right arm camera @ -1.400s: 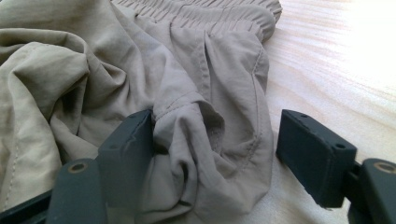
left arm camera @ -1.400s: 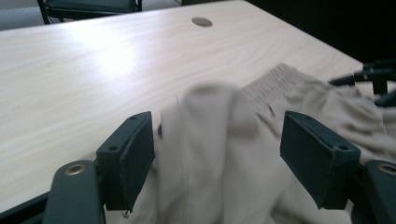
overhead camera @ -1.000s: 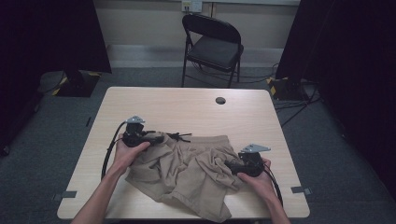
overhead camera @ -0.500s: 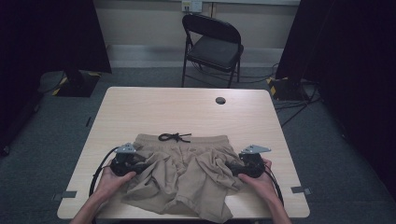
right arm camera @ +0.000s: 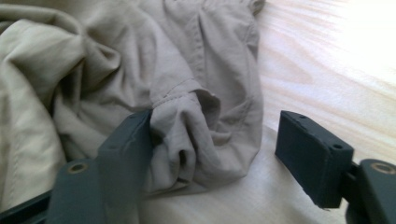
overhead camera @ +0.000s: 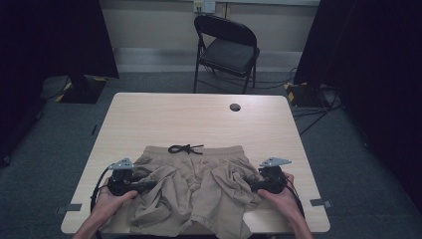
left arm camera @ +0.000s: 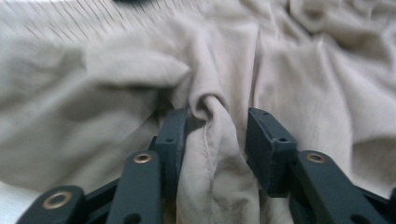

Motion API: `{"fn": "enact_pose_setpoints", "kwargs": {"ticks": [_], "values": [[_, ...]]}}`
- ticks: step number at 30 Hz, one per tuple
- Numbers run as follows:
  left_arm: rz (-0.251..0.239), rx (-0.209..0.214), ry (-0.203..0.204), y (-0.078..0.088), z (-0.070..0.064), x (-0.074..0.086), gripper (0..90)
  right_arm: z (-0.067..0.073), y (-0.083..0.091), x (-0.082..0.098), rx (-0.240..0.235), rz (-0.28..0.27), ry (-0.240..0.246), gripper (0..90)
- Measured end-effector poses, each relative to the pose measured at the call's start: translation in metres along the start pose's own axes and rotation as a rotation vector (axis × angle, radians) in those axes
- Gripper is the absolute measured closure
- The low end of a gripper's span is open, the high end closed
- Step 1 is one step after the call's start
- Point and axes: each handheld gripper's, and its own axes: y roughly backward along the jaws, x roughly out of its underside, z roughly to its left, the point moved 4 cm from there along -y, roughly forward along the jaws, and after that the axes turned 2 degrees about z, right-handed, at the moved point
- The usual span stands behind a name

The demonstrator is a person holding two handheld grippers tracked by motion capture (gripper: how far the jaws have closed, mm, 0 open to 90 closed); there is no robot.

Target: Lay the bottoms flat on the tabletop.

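A pair of khaki shorts (overhead camera: 199,184) lies crumpled on the table, its waistband toward the far side and a black drawstring (overhead camera: 185,148) at the middle of it. My left gripper (overhead camera: 149,185) lies at the shorts' left side. Its jaws have just been opening, and a raised fold of cloth (left arm camera: 212,121) stands between them in the left gripper view, with a gap at the right pad (left arm camera: 266,140). My right gripper (overhead camera: 249,186) rests at the shorts' right side, open wide. A bunched hem (right arm camera: 187,126) leans against its left pad (right arm camera: 130,140), clear of the other.
The light wooden table (overhead camera: 199,119) has a dark round cable hole (overhead camera: 235,107) at its far side. A black folding chair (overhead camera: 226,50) stands beyond the table. The shorts' legs reach the near edge.
My left hand has moved from the waistband's left end back toward the near edge along the shorts' left side. The waistband now lies straighter. The right hand has stayed put.
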Motion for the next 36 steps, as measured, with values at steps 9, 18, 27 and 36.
{"fn": "enact_pose_setpoints", "kwargs": {"ticks": [9,18,27,36], "values": [[-0.091,-0.005,0.002,0.016,0.005,-0.026,54.6,-0.002,0.012,-0.027,-0.026,-0.080,-0.025,27.2],[-0.132,-0.095,0.104,0.017,0.056,-0.050,55.9,-0.015,0.006,-0.052,-0.052,-0.126,-0.041,35.4],[-0.038,-0.126,0.179,-0.005,0.085,-0.028,46.8,-0.027,-0.027,-0.054,-0.067,-0.074,-0.064,40.7],[-0.014,-0.153,0.168,-0.005,0.087,-0.015,50.7,-0.020,-0.032,-0.049,-0.075,-0.049,-0.056,48.4]]}}
